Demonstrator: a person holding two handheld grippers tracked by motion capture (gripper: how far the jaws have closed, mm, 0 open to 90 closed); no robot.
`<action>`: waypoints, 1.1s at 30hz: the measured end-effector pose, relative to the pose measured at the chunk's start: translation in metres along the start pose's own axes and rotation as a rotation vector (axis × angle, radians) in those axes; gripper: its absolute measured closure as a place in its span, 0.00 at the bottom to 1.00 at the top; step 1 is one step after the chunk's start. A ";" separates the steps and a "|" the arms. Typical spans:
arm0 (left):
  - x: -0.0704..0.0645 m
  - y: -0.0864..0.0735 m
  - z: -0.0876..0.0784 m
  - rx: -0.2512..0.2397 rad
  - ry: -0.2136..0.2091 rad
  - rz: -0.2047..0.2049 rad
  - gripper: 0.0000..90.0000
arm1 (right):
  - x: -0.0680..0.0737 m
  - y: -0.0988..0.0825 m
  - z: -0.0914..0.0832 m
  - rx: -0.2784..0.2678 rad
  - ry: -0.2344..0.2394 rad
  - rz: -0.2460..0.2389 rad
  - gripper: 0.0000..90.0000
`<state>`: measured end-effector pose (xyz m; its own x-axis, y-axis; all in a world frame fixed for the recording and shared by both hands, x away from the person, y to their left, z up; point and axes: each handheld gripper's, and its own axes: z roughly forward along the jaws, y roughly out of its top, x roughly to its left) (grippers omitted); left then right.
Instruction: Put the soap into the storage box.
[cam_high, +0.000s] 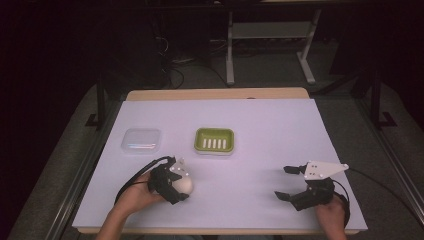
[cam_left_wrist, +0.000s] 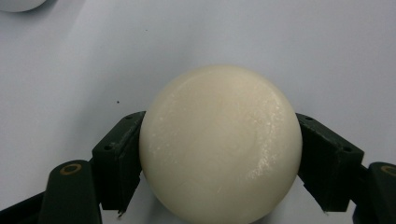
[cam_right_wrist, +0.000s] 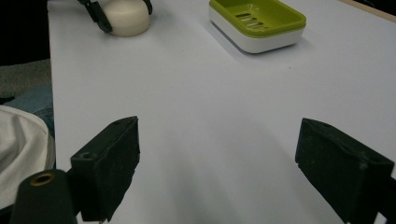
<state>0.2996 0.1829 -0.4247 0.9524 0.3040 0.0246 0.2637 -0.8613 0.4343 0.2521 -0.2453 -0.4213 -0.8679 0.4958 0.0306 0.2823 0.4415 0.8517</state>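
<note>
We've got the soap (cam_left_wrist: 219, 144) clamped in the left claw (cam_high: 176, 186), low at the worktop (cam_high: 260, 125) front-left; grasp done, move to the green dish (cam_high: 214, 140) prob. still left. Right claw (cam_high: 286, 183) idle, jaws apart, holding nothing. Clear lid (cam_high: 142, 140) left of dish. White sheet over worktop, room dark w/ desk legs behind.

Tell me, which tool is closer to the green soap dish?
Left. The left tool, holding the round soap, sits just in front of the green soap dish. The right tool is farther off, toward the table's right front.
</note>
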 end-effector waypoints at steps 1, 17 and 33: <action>-0.001 0.000 0.000 -0.002 -0.004 -0.011 0.27 | 0.000 0.000 0.000 0.001 0.001 0.000 0.14; 0.007 0.001 -0.004 -0.020 -0.022 -0.046 0.28 | -0.002 -0.001 -0.002 -0.012 -0.001 0.008 0.14; 0.023 0.023 -0.013 -0.040 -0.036 -0.044 0.28 | -0.006 -0.002 -0.003 -0.040 0.009 0.044 0.14</action>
<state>0.3252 0.1750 -0.4022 0.9450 0.3259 -0.0279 0.3002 -0.8303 0.4696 0.2552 -0.2510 -0.4216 -0.8585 0.5075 0.0733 0.3041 0.3888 0.8697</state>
